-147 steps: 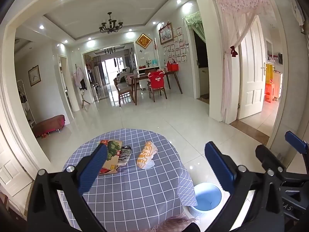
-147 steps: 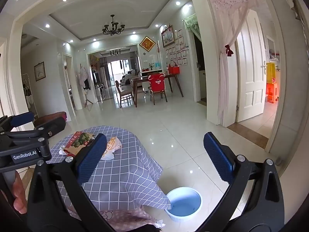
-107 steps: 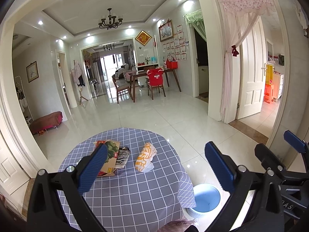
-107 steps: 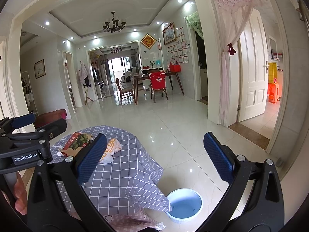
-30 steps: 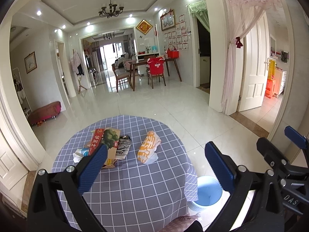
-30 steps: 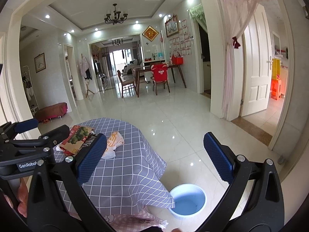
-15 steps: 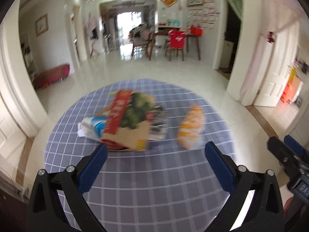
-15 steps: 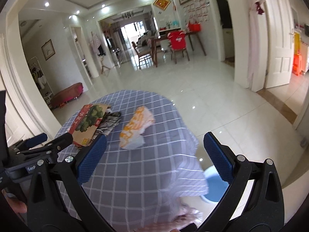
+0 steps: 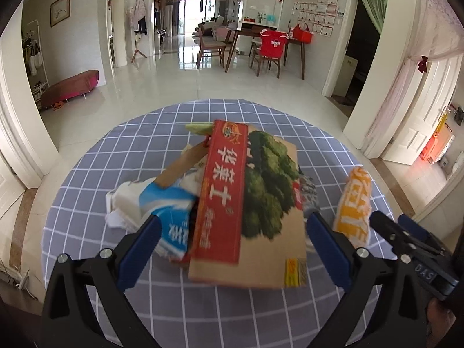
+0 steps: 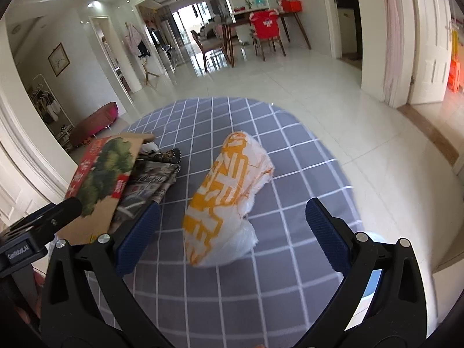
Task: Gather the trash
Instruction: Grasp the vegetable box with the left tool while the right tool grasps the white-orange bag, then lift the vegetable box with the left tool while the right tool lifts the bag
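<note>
Left hand-held gripper [image 9: 232,243]: jaws wide, empty, over flattened cardboard box [image 9: 255,203] atop blue-white wrapper [image 9: 171,211] | Right hand-held gripper [image 10: 229,232]: jaws wide, empty, straddling orange-white paper bag [image 10: 229,200] | All trash lies on the table [image 10: 261,284], grey checked cloth | Newspaper [image 10: 150,182] tucked under box, beside bag
</note>
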Demonstrator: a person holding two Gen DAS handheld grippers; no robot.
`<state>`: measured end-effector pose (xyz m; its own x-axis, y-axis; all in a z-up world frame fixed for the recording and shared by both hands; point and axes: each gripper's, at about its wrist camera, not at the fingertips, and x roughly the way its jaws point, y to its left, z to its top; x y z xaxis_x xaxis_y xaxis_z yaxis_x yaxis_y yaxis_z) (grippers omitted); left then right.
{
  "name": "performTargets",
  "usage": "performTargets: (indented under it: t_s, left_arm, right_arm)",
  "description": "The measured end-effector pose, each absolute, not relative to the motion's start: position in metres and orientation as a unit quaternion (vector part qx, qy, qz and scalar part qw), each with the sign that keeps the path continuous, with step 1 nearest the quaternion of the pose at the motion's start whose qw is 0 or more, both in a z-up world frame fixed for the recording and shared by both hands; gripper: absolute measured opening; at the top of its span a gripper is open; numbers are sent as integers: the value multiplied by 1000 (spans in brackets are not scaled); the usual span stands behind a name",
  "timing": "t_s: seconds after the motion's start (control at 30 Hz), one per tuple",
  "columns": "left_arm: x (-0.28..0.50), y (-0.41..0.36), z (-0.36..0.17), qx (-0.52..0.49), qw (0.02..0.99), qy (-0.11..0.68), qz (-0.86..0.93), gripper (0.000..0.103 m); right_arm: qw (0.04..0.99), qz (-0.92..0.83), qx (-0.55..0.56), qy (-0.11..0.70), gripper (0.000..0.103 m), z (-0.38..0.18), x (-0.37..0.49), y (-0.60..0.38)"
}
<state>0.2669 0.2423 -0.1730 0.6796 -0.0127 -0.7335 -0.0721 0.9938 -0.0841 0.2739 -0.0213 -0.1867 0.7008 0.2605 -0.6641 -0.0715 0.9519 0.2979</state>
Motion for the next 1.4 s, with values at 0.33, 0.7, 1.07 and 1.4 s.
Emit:
performTargets:
  t_s: [0.33, 0.7, 1.07, 1.4]
  left_arm:
    - [289, 247, -183, -70, 910, 409, -11, 30]
    - [252, 228, -152, -90, 927, 360, -51, 11]
    - [202, 193, -121, -73, 933, 349, -35, 11]
    - [170, 188, -128, -55, 922, 381, 26, 16]
  right_arm:
    - [903, 107, 119, 399, 54, -210, 308, -5]
    - [910, 136, 135, 368, 43, -189, 280, -18]
    - [901, 179, 169, 357, 43, -167, 241, -46]
    - [885, 229, 166, 370, 43, -169, 214, -39]
